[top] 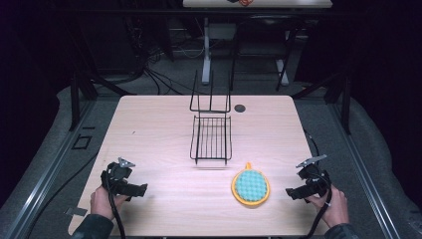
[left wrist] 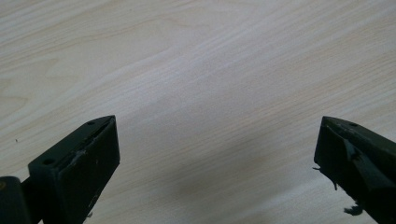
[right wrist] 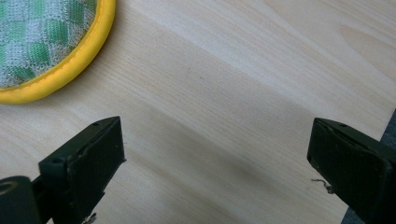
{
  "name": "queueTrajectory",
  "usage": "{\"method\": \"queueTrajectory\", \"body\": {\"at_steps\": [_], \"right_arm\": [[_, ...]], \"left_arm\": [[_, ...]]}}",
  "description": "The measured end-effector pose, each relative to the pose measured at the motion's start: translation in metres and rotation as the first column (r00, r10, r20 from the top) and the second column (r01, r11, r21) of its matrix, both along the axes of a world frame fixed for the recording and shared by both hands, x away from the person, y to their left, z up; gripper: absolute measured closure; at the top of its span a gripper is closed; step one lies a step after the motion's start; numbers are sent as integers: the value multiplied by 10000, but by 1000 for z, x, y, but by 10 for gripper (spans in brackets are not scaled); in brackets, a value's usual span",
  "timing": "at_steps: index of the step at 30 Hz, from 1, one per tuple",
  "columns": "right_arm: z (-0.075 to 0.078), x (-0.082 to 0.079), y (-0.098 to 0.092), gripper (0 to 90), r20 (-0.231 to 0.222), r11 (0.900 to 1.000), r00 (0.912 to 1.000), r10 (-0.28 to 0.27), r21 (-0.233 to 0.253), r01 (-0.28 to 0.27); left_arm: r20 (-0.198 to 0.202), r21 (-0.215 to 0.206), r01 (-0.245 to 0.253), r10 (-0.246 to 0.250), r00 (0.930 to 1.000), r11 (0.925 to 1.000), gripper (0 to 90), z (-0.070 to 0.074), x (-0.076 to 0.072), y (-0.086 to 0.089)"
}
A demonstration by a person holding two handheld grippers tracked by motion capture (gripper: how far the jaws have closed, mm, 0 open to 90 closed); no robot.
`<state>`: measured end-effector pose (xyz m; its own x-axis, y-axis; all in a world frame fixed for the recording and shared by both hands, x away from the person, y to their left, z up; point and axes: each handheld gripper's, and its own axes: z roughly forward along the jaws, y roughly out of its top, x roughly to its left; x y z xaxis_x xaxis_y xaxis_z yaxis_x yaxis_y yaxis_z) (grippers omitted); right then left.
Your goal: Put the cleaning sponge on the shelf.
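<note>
High view: black wire rack (top: 211, 137) and yellow-rimmed green pad (top: 250, 186) are being left untouched on table (top: 149, 129) | Left gripper view: left gripper (left wrist: 217, 154) is being held spread over bare wood | Right gripper view: right gripper (right wrist: 217, 156) is being held spread beside pad, nothing yet judged started.

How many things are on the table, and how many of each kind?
Wire rack: 1
Round yellow-rimmed pad: 1
Small dark disc: 1
Grippers held over the table: 2, the left gripper and the right gripper
Total: 5
</note>
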<state>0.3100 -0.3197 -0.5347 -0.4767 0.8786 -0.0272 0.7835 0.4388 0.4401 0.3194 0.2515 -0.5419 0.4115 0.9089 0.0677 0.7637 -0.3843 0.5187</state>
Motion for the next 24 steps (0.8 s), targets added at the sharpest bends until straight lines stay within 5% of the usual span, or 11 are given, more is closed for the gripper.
{"method": "queueTrajectory", "body": {"at_steps": [24], "right_arm": [[12, -1, 14, 34, 161, 9982, 9994, 305, 517, -313]], "left_arm": [[-99, 244, 226, -224, 9997, 9994, 2, 0, 1, -1]]}}
